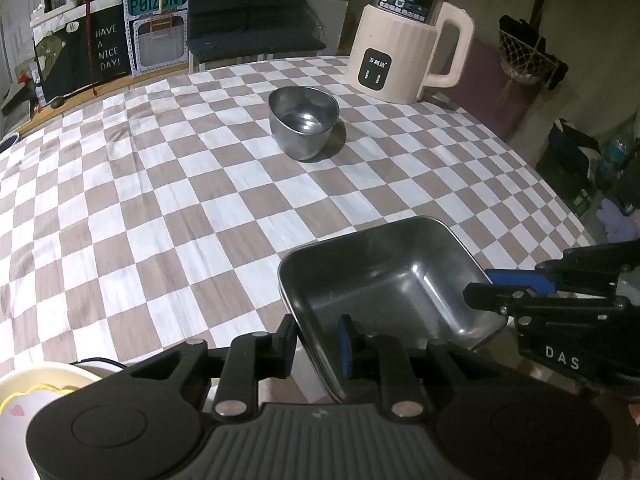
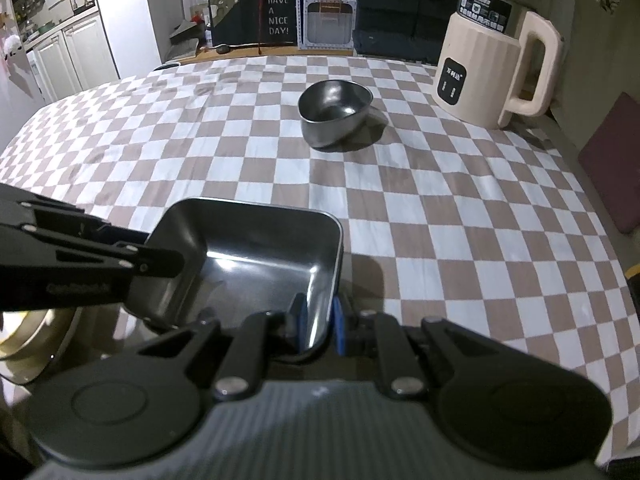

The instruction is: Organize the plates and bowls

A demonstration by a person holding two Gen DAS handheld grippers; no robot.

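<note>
Gripping the square metal tray [image 1: 384, 292] from two sides, I hold it just above the checked tablecloth [image 1: 160, 200], each gripper clamped on one wall. The left gripper [image 1: 318, 344] has its jaws nearly closed across the tray's near-left rim, one pad outside the wall and the blue pad inside. The right gripper [image 2: 318, 320] pinches the near-right wall in the same manner, the jaws narrowed to the thickness of the metal. In my judgement the two-sided hold keeps the shallow tray level and stops it swinging, which a single corner grip would not. The tray sits tilted slightly, its open side facing up and nothing visible inside. Further out, the round steel bowl [image 1: 304, 122] stands alone near the middle of the table, well apart from the tray and leaning somewhat to one side. A cream electric kettle [image 1: 408, 52] stands at the far edge beyond the bowl. At the near left edge a pale plate with a yellow rim [image 1: 36, 392] lies beside the left gripper body, a probable stacking place.
</note>
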